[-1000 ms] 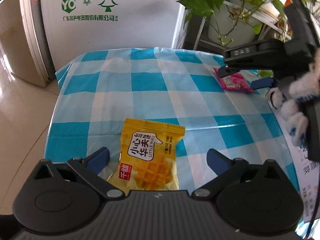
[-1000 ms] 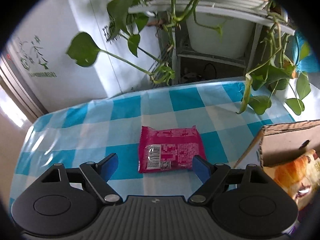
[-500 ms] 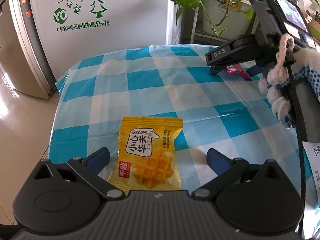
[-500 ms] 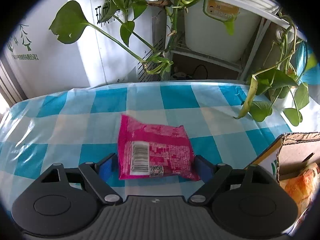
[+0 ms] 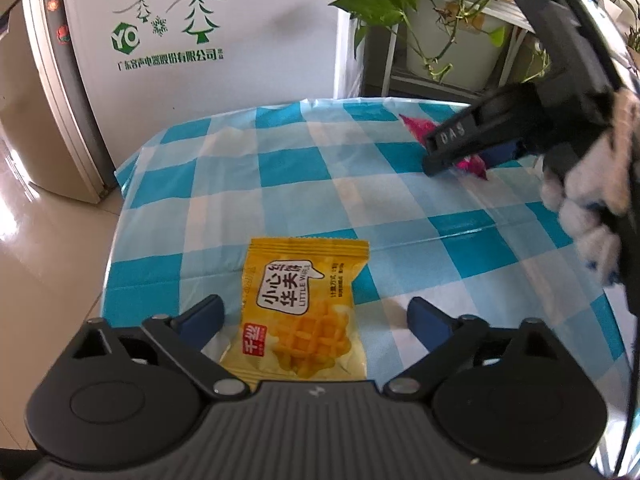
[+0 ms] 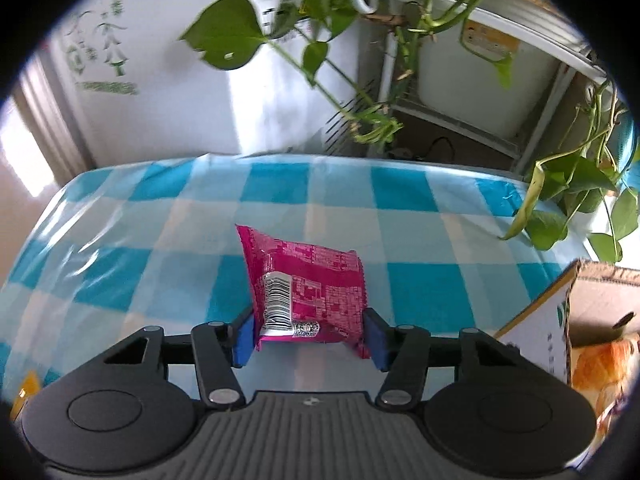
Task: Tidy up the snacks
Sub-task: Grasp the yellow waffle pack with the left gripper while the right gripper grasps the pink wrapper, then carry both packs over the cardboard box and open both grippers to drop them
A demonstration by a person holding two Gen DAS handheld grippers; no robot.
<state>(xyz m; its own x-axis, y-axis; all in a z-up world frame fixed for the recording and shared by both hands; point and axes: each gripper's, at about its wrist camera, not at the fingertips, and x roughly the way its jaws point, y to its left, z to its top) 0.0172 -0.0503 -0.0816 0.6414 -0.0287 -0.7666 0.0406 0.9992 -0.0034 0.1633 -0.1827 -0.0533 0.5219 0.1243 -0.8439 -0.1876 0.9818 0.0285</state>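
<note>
A yellow waffle snack packet [image 5: 304,308] lies flat on the blue checked tablecloth [image 5: 360,184], between the open fingers of my left gripper [image 5: 316,320], which sits low around its near end. My right gripper [image 6: 310,336] is shut on a pink snack packet [image 6: 308,284], which is squeezed and tilted up off the cloth. In the left wrist view the right gripper [image 5: 476,148] shows at the far right with the pink packet [image 5: 472,164] mostly hidden behind its fingers.
An open cardboard box [image 6: 592,320] with an orange-brown snack bag [image 6: 600,372] inside stands at the right. Trailing green plants [image 6: 576,200] hang over the table's far right side. A white appliance [image 5: 200,40] stands behind the table. The table's left edge drops to a tiled floor [image 5: 48,264].
My right gripper has closed on the pink packet, which is now crumpled and tipped up. My left gripper stayed open and moved slightly closer over the yellow packet.
</note>
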